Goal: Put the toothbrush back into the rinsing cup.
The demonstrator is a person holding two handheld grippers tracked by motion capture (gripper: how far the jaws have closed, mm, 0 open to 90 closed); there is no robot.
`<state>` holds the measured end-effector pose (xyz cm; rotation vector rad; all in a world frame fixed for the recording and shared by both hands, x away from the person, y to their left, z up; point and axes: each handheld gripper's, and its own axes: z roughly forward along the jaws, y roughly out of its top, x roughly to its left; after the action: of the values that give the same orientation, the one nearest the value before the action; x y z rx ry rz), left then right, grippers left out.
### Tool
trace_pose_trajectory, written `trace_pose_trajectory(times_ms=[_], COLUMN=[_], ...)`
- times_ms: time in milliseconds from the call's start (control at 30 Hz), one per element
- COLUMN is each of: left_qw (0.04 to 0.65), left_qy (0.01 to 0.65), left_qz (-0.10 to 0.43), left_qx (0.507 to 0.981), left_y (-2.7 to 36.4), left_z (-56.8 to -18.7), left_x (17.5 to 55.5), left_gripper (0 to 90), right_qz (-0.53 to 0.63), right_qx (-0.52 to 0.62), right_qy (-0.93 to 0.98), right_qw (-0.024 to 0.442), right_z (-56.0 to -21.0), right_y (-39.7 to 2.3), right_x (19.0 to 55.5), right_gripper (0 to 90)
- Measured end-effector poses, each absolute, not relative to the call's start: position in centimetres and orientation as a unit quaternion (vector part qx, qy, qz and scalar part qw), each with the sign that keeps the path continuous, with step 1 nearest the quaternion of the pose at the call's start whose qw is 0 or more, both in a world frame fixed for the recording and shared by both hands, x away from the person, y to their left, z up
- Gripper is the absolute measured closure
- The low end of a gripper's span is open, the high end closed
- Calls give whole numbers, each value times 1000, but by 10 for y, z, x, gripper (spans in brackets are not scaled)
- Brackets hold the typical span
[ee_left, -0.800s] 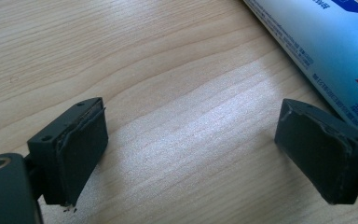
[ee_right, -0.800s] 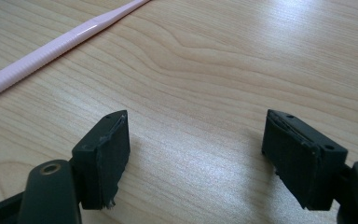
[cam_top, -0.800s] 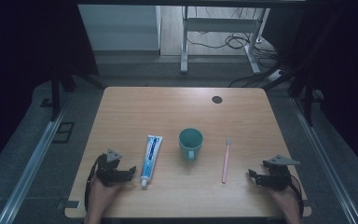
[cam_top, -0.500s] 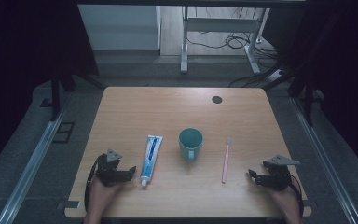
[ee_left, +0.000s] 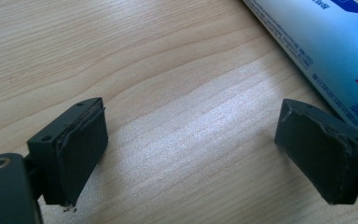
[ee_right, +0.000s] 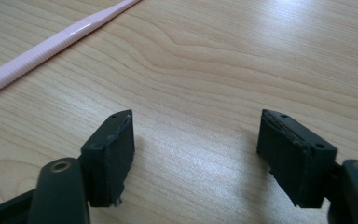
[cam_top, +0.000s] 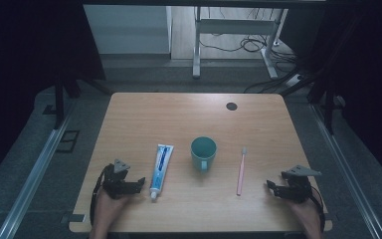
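A blue and white toothpaste tube (cam_top: 161, 164) lies on the wooden table (cam_top: 194, 117), left of a teal mug (cam_top: 203, 152). Right of the mug lies a pink toothbrush (cam_top: 240, 170). My left gripper (cam_top: 138, 182) rests near the table's front left, just left of the tube's cap end. In the left gripper view it (ee_left: 193, 144) stands open over bare wood, with the tube (ee_left: 326, 51) at the upper right. My right gripper (cam_top: 270, 187) rests at the front right, right of the toothbrush. In its own view it (ee_right: 196, 142) is open and holds nothing; the toothbrush (ee_right: 56, 44) crosses the upper left.
A small dark round cap (cam_top: 231, 106) sits in the tabletop near the far right. Beyond the far edge stand a white table frame (cam_top: 238, 30) and cables on the floor. Metal rails (cam_top: 35, 169) run along both sides of the table.
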<state>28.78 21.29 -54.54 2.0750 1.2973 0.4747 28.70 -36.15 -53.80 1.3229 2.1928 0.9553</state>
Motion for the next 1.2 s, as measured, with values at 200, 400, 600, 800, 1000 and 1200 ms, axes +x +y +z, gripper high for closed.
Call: trace_pose_trajectory(times_ms=[200,400,600,800,1000,1200], left_qw=[319,319,319,319,319,319], left_qy=[493,493,493,493,493,493], left_qz=[181,181,181,181,181,181], left_qx=[789,789,789,789,789,789], left_y=[213,213,213,213,213,213], left_z=[-545,-545,-545,-545,-545,-545], left_x=[288,288,288,288,288,288], left_gripper=[93,93,93,93,93,93], right_qz=[345,367,371,354,360,358], right_qx=[479,478,471,469,465,455], right_qy=[784,777,780,793,794,802], right_qw=[192,182,177,163,153,148], right_z=[-534,-523,-519,-520,-519,-520], right_y=[-364,-368,-368,-365,-363,-356], right_x=[286,281,280,282,283,284], right_gripper=[408,666,849,895,894,894])
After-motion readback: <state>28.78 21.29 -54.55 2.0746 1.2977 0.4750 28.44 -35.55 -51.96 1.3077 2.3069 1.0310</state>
